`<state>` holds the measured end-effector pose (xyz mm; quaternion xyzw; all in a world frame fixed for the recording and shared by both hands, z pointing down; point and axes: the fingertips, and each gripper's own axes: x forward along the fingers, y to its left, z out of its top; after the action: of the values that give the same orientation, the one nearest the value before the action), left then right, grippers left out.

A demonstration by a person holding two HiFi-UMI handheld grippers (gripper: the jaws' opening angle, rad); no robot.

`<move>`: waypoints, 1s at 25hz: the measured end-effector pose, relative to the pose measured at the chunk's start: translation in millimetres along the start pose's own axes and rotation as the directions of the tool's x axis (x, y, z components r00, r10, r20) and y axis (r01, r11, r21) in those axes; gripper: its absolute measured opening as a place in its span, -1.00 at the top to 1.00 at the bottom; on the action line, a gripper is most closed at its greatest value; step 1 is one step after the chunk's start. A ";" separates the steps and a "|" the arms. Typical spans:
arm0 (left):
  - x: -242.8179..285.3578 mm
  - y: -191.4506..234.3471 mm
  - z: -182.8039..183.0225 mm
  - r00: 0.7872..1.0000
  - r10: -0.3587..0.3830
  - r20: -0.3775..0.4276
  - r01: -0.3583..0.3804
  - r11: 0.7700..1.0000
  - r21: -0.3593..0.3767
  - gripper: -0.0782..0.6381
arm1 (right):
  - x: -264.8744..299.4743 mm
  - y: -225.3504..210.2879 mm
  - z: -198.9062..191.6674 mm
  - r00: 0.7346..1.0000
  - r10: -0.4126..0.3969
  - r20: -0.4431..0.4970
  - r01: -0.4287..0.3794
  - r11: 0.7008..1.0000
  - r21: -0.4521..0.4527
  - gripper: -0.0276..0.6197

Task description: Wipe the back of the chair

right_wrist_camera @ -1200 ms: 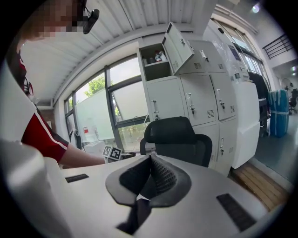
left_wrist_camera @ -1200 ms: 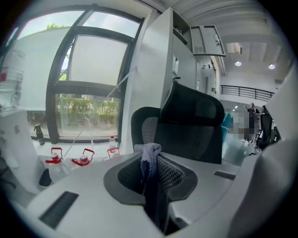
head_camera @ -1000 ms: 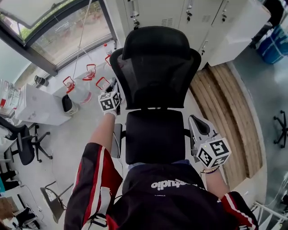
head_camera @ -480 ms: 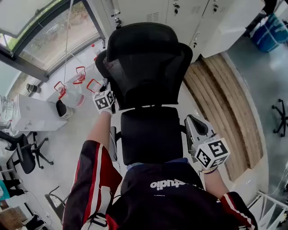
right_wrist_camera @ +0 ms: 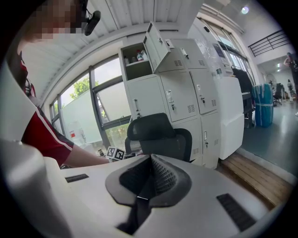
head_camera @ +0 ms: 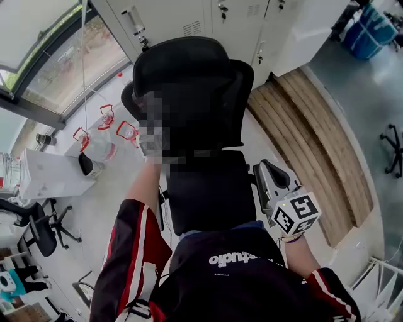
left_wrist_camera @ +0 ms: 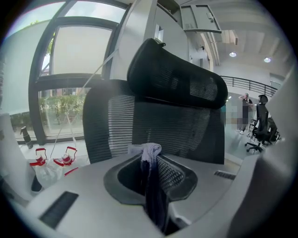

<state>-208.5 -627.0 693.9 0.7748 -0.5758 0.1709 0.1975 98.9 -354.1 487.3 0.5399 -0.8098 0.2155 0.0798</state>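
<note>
A black mesh office chair (head_camera: 201, 94) stands in front of me, its seat (head_camera: 211, 192) toward me. My left gripper (left_wrist_camera: 151, 157) is shut on a grey-and-dark cloth (left_wrist_camera: 150, 151) whose bunched end sticks out past the fingertips. It points at the mesh backrest (left_wrist_camera: 181, 128) just below the headrest (left_wrist_camera: 177, 83), very close; I cannot tell if the cloth touches it. In the head view a mosaic patch covers this gripper at the backrest's left part. My right gripper (head_camera: 264, 171) hangs by the seat's right side, shut on nothing (right_wrist_camera: 150, 160).
White lockers (head_camera: 208, 19) stand behind the chair. Clear jugs with red handles (head_camera: 101, 132) sit on the floor by the window at the left. A wooden pallet (head_camera: 302, 126) lies to the right. Other office chairs (head_camera: 38, 229) stand at the far left.
My left gripper with the cloth has shifted from the backrest's left edge inward over its mesh. The head view has swung a little. The right gripper has stayed by the seat.
</note>
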 end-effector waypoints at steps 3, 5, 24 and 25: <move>8.0 -26.5 0.6 1.000 -0.031 -0.005 0.031 0.999 0.012 0.60 | -12.5 -10.7 -0.6 1.000 -0.027 0.010 0.027 1.000 0.011 0.87; 14.6 -46.8 0.7 0.998 -0.056 -0.009 0.056 0.998 0.021 0.59 | -21.6 -19.3 -2.0 0.999 -0.050 0.017 0.049 0.999 0.023 0.87; 79.1 -253.0 -8.8 0.947 -0.315 -0.068 0.320 0.942 0.103 0.59 | -105.4 -100.3 -25.1 0.959 -0.282 0.035 0.275 0.952 0.136 0.87; 82.4 -265.5 -9.7 0.941 -0.331 -0.070 0.337 0.936 0.105 0.59 | -110.2 -104.7 -28.1 0.955 -0.295 0.032 0.288 0.947 0.142 0.87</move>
<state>69.0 -621.4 713.8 0.8667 -0.4199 0.1874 0.1933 235.6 -283.3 500.1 0.6632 -0.7064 0.2417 0.0523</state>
